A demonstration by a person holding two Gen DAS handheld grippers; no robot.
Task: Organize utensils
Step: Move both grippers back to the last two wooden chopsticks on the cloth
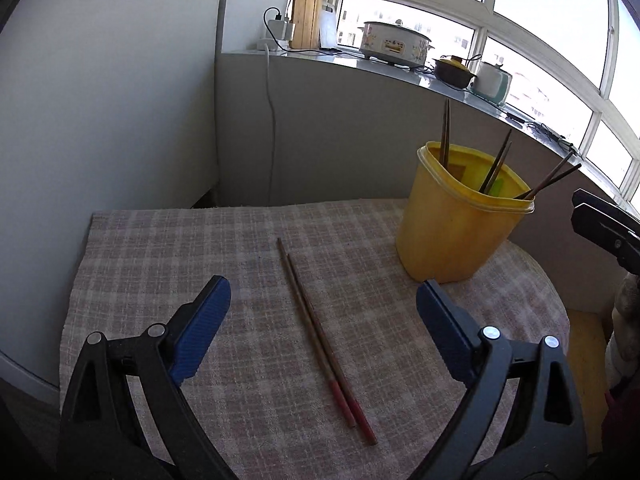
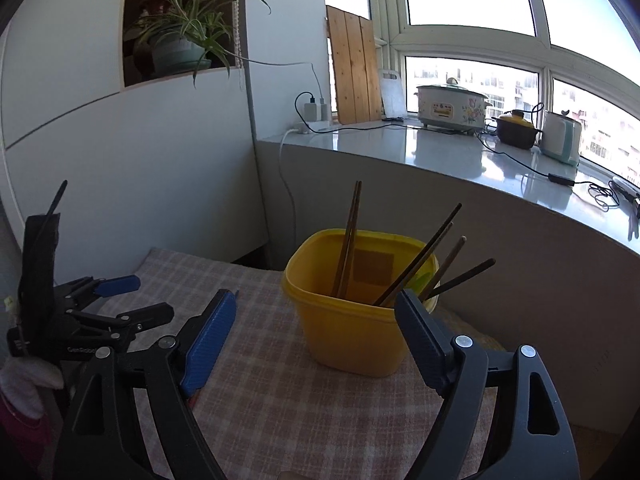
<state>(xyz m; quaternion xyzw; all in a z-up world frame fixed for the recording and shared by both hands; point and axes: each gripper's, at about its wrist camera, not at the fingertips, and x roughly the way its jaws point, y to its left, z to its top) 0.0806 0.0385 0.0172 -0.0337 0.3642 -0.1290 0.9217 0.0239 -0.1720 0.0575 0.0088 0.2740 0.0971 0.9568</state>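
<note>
Chopsticks (image 1: 324, 340) on the checked cloth (image 1: 160, 248) look light, stiff, thin; best pinched mid-length together. Left gripper (image 1: 324, 304) and right gripper (image 2: 316, 312): jaws released, empty.

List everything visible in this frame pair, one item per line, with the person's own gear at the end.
chopsticks on cloth: two, brown with red ends, lying side by side.
yellow container: one, on the cloth, holding several dark chopsticks.
checked cloth: one, pink-beige, covering the table.
electric cooker: one, white with flower print, on the grey counter.
clay pot: one, brown with yellow lid, same counter.
pale green appliance: one, beside it.
potted plant: one, green, wall niche.
left gripper: black with blue pads, open, nothing between them.
right gripper: same, open.
</note>
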